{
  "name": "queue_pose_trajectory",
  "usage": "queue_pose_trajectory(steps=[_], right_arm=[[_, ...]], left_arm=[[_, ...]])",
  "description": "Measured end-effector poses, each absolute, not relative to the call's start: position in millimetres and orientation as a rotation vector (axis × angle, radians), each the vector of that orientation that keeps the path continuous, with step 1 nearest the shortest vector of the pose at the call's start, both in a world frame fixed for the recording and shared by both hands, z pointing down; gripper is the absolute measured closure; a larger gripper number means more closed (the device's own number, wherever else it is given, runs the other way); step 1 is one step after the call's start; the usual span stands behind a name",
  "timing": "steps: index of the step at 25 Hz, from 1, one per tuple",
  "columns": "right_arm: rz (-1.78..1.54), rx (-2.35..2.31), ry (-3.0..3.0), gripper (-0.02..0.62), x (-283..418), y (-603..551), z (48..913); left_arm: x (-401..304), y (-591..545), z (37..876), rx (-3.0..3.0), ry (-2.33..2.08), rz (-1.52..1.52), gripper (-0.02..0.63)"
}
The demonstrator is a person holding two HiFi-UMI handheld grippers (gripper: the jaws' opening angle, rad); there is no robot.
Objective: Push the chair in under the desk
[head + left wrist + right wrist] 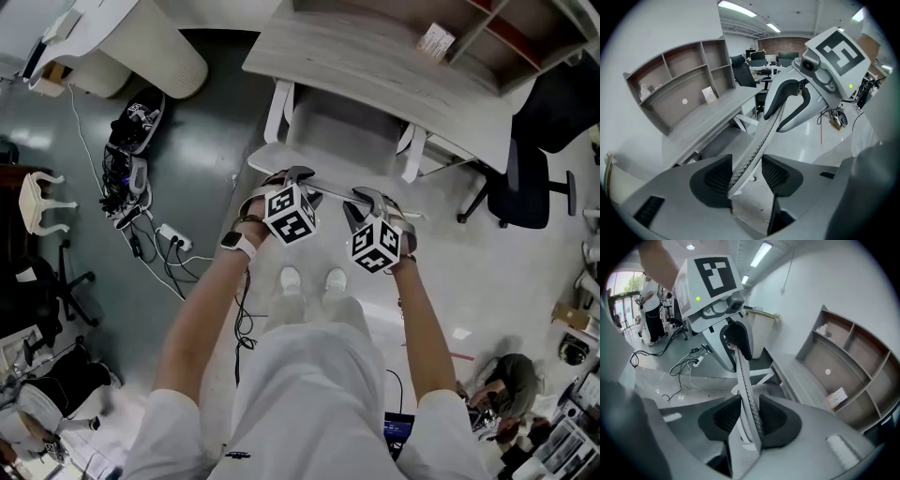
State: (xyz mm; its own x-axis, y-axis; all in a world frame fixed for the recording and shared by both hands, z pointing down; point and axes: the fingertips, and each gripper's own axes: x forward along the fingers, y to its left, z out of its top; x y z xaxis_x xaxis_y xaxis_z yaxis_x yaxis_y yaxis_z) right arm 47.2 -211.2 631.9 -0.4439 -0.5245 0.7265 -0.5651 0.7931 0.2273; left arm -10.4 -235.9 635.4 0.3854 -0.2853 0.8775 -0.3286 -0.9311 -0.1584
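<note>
The white chair (342, 131) stands at centre frame in the head view, its seat already partly beneath the tabletop (375, 66) that fills the upper middle and right. Its backrest (328, 194) is toward the person, who stands just below it.

The left hand-held gripper (292, 176) and right hand-held gripper (370, 197) sit side by side on the backrest's top rim. Each one looks to be pinching that thin perforated edge between its pads.

From where I stand, the chair looks light but rigid, with a hard frame and a mesh rim that should give a fair grip. The top rim seems a sensible hold. Pushed high up, though, it may tip rather than slide on the smooth grey floor (216, 141), so a level, even shove from both sides looks wise.
</note>
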Motion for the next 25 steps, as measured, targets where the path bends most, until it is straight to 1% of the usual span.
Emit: queue_pose_trajectory(steps=[10, 25], right_arm=[[0.067, 0.831, -2.117, 0.466, 45.1, -243.5, 634.1], [0.011, 0.846, -2.109, 0.465, 68.4, -302.3, 635.2]], left_arm=[[-10.8, -271.2, 640.4, 2.538, -0.552, 1.697, 0.403], [12.5, -329.2, 642.4, 2.549, -0.618, 1.661, 0.394]])
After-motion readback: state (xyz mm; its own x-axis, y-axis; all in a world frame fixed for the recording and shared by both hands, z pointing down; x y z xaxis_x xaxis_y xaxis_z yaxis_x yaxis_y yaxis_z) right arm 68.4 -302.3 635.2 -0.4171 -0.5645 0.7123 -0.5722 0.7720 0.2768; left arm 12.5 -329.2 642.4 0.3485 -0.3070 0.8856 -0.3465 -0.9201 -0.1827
